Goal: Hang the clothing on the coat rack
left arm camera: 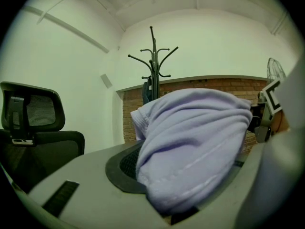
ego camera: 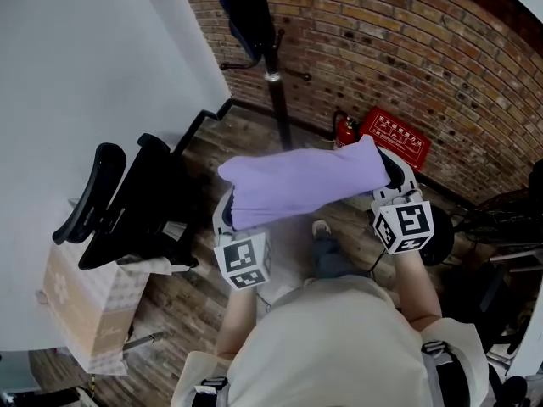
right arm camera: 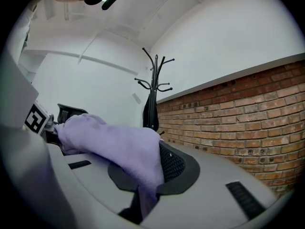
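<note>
A lilac garment (ego camera: 301, 181) is stretched in the air between my two grippers, in front of the person's body. My left gripper (ego camera: 227, 219) is shut on its left end, a thick bunch of cloth (left arm camera: 190, 147) filling the jaws. My right gripper (ego camera: 392, 170) is shut on the right end, where a thin fold of the garment (right arm camera: 143, 175) runs down between the jaws. The black coat rack (ego camera: 270, 66) stands ahead by the brick wall; its bare curved hooks (left arm camera: 153, 61) show in both gripper views, with a dark item (ego camera: 242, 15) hanging on it.
A black office chair (ego camera: 127, 206) stands at the left, beside a cardboard box (ego camera: 81, 312). A red fire extinguisher (ego camera: 346, 130) and a red case (ego camera: 394, 136) lie at the foot of the brick wall (ego camera: 424, 49). A white wall (ego camera: 93, 75) rises at left.
</note>
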A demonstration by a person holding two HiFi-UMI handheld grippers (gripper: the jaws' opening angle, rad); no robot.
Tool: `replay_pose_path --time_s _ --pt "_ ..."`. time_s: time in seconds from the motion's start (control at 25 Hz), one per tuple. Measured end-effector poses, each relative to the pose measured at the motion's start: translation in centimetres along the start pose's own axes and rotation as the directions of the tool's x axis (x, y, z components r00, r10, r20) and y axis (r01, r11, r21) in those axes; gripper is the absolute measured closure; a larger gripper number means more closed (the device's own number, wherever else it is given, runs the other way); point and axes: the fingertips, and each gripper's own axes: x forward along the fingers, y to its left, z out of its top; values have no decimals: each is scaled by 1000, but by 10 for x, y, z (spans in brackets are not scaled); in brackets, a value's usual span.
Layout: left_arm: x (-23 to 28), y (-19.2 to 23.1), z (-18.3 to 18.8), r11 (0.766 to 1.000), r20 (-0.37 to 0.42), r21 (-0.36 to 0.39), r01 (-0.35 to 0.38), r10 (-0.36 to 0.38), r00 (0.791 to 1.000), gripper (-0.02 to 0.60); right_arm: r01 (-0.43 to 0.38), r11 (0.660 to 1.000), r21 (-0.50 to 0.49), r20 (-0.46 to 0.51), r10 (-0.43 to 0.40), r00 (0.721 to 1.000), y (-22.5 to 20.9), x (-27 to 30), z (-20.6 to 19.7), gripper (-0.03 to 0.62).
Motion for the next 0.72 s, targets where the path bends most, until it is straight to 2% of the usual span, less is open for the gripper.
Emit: replay_pose_path --time_s 0.72 --pt "125 -2 52 998 28 33 -46 45 999 476 -47 999 -4 90 47 995 -74 129 38 569"
